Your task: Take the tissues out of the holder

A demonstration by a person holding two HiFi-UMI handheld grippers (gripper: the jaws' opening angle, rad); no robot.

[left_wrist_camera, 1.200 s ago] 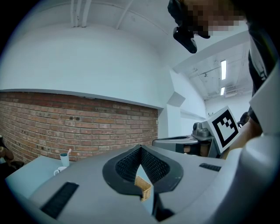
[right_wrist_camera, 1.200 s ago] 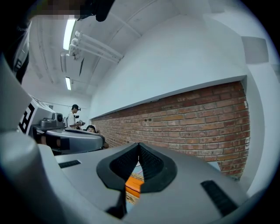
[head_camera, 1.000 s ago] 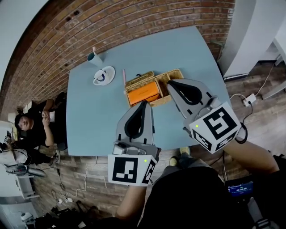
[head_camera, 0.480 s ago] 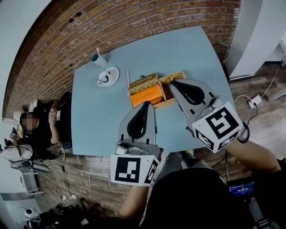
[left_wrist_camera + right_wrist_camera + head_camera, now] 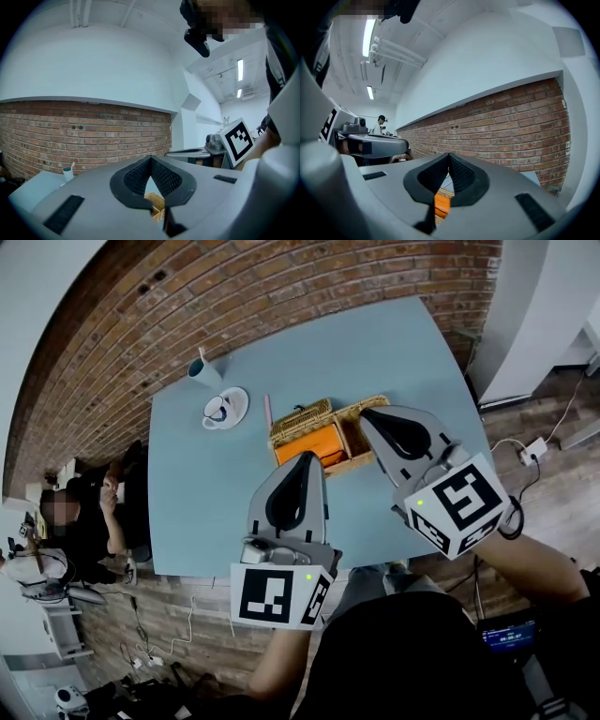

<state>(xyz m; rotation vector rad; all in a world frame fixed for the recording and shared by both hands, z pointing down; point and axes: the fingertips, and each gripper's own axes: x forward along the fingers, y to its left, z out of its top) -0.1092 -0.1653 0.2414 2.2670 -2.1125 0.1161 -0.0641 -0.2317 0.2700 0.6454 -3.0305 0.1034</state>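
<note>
Left gripper (image 5: 305, 458) and right gripper (image 5: 368, 414) have edged slightly toward the wicker holder (image 5: 298, 415) at mid-frame on the table (image 5: 192, 507), both pressed together and empty, so one should spread wide before pinching the orange tissues (image 5: 307, 442) inside.

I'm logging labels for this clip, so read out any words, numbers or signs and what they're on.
No legible words or numbers anywhere.
Orange tissue pack: print, if any, too small to read.
Lit screen at lower right: characters too blurred.
Left cube and right cube: square code patterns only.
</note>
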